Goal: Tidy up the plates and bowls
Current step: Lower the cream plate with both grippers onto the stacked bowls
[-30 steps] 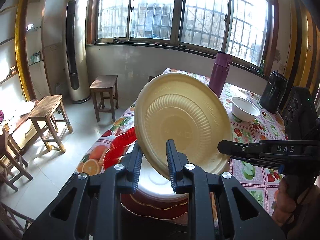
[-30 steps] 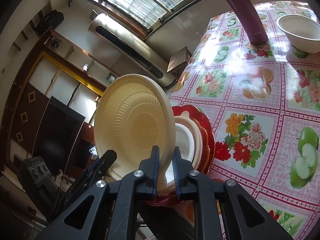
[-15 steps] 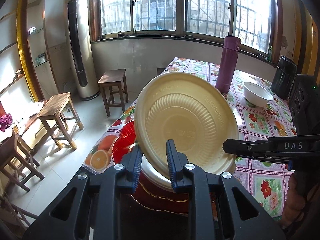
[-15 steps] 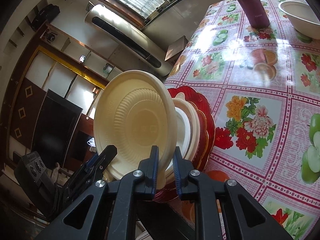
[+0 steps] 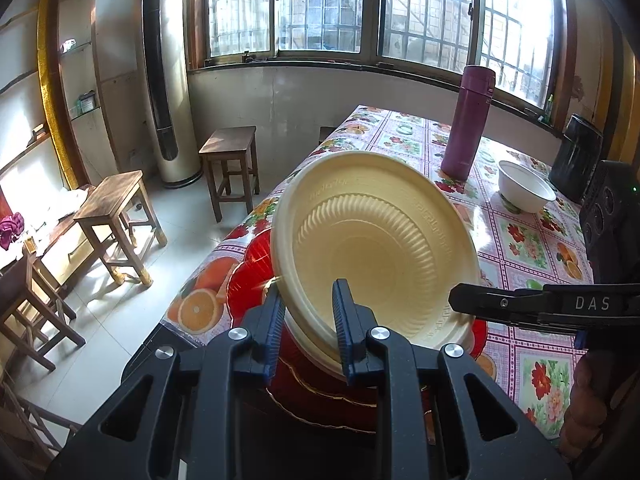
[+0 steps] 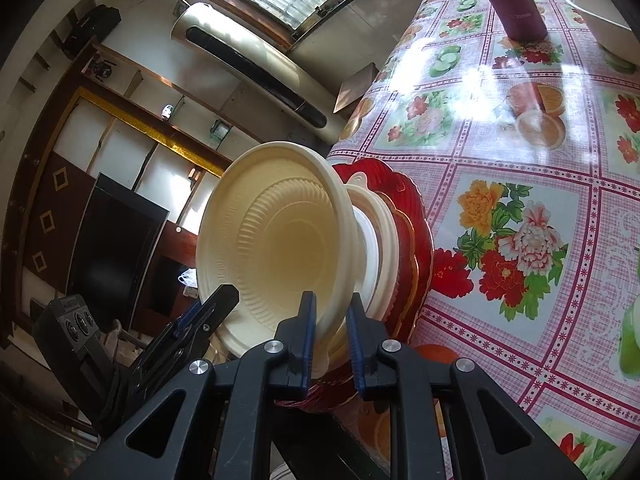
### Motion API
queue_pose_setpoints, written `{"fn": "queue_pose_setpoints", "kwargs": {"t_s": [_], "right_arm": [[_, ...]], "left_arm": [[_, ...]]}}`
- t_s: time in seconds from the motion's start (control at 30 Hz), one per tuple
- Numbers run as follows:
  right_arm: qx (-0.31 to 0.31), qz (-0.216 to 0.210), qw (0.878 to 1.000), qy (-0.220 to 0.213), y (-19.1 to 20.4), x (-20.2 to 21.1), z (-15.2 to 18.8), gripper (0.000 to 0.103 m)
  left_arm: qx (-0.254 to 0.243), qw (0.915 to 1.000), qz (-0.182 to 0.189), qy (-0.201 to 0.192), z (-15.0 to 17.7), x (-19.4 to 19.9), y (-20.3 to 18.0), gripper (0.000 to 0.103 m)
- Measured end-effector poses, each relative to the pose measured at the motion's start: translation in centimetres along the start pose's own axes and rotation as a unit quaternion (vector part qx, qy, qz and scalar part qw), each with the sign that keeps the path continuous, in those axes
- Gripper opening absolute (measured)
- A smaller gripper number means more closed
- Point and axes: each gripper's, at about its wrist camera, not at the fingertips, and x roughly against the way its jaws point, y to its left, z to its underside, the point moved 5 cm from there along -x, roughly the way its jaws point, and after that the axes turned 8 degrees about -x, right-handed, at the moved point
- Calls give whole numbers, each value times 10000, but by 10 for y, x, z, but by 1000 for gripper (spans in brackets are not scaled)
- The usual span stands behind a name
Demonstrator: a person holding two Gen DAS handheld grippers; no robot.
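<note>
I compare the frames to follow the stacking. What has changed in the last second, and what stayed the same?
The cream plate has come down, tilting flatter, until it almost rests on the white plate of the stack on the red plates. Both the left tongs and right tongs stay shut on its rim. The white bowl and purple flask did not move.

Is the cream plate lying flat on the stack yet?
No: the cream plate is tilted up off the stack of red plates, its rim pinched by both the left gripper and the right gripper.
</note>
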Motion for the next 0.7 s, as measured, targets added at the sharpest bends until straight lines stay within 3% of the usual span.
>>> {"fn": "queue_pose_setpoints", "kwargs": {"t_s": [0.03,0.1,0.17,0.4,0.7], "right_arm": [[26,-8,10000,-1,1,0,0,17],[67,-18,10000,2,1,0,0,17],[131,-24,9999,-33,1,1,0,18],[328,-90,9994,-9,3,0,2,18],[448,-328,9984,33,5,2,3,18]], "left_arm": [[59,10000,19,-16,0,0,2,26],[188,9998,44,-80,-1,2,8,49],[317,9993,35,-173,-3,4,14,60],[604,9974,-123,-370,-7,8,28,71],[640,9967,-224,-451,-13,7,28,72]]}}
